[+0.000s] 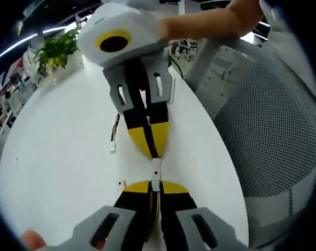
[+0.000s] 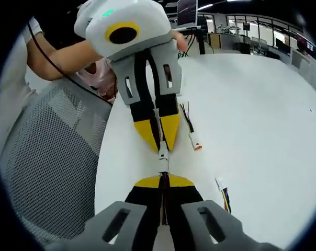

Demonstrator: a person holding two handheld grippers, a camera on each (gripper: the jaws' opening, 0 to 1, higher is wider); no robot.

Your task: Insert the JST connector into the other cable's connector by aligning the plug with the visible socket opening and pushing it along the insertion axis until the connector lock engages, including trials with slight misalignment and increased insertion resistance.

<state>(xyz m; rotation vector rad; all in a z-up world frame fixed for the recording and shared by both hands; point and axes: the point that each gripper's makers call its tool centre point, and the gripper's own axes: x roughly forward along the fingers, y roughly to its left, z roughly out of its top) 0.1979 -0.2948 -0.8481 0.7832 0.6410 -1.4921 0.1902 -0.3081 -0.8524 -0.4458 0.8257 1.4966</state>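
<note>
Two white JST connector halves [image 1: 156, 171] meet end to end above the white table [image 1: 58, 157], in the gap between the two grippers. My left gripper [image 1: 155, 184] is shut on the near half, with wires running back between its yellow-tipped jaws. Facing it from above, my right gripper [image 1: 151, 152] is shut on the far half. In the right gripper view the joined connectors [image 2: 163, 158] sit between my right gripper [image 2: 163, 181] below and my left gripper [image 2: 161, 147] above. Whether the halves are fully seated I cannot tell.
A spare cable with a white plug [image 1: 113, 145] and a small white piece [image 1: 120, 184] lie on the table. An orange-tipped cable [image 2: 195, 140] and another cable end [image 2: 224, 194] lie nearby. A grey mesh chair [image 1: 268, 136] stands by the table edge; a plant [image 1: 56, 49] sits at the far side.
</note>
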